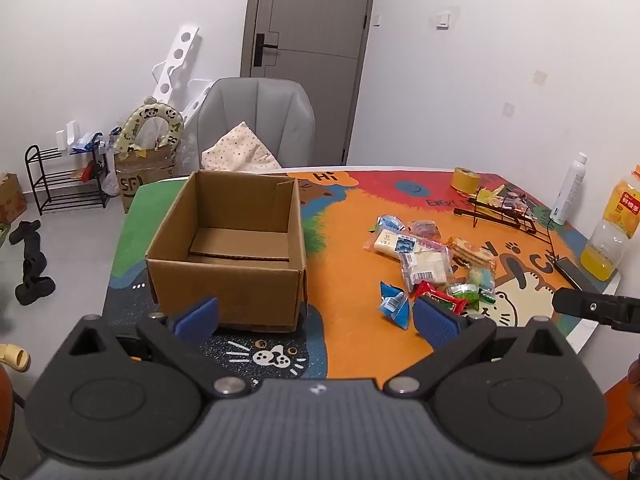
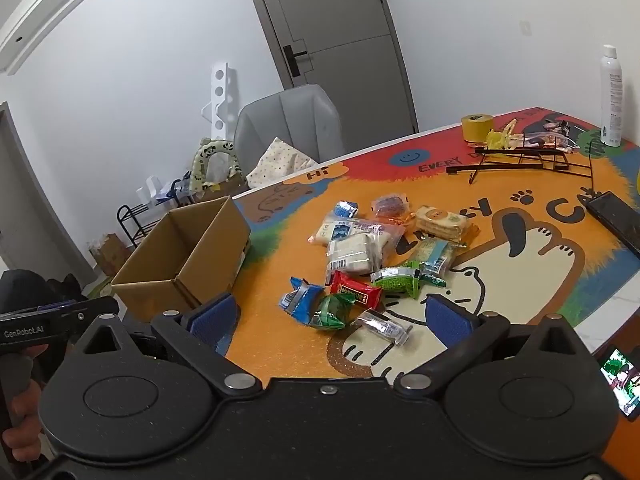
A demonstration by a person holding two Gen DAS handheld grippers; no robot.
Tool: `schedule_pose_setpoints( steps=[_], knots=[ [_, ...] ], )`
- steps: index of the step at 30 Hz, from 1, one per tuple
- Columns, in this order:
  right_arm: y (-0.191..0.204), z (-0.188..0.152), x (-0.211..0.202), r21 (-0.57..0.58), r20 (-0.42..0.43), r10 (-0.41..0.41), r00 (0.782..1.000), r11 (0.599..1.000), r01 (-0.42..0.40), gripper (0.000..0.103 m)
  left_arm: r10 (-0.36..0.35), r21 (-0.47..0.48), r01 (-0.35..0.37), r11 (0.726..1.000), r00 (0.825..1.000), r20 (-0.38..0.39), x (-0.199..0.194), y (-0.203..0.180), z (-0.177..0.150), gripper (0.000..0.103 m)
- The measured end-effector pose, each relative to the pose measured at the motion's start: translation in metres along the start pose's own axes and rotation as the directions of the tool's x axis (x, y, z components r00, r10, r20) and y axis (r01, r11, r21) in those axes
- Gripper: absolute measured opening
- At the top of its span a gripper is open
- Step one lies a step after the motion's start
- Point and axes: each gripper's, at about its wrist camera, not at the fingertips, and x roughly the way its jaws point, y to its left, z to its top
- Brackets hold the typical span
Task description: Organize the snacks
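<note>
Both tools are spread wide and carry nothing: the left tool (image 1: 316,316) hangs over the near edge of the counter (image 1: 352,344) in front of the cardboard box (image 1: 228,248), and the right tool (image 2: 332,316) hangs just short of the snack pile (image 2: 384,248), which lies loose on the colourful mat to the right of the box, well apart from it. No packet has been picked up, so we judge the step in hand to be the first pick.

To do it well, we would start with the nearest loose pieces rather than reach over the heap: the clear-wrapped bar (image 2: 384,326) lies closest to the right tool, with the green packet (image 2: 332,312), the blue packet (image 2: 300,298) and the red packet (image 2: 354,290) just beyond it. These wrappers are thin and crinkly (likely to slide or fold under the pads), so we would come down with the pads either side of one packet's body, not its crimped end, and close only once it sits squarely between them. Taking one at a time should keep neighbours from being dragged along.

The box stands upright with its top open; inside we see only its own bottom flaps, no snacks. The wire rack (image 2: 520,160) at the far right holds a few small wrapped items, too small to identify.
</note>
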Motion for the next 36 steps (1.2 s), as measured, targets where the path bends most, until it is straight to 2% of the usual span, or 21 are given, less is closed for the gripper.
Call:
schedule_pose_setpoints(
  steps=[36],
  knots=[
    [0.0049, -0.0007, -0.0003, -0.025, -0.006, 0.003, 1.000, 1.000, -0.004, 0.103, -0.013, 0.021, 0.014, 1.000, 1.000, -0.024, 0.0027, -0.0065, 0.0013, 0.103]
  ],
)
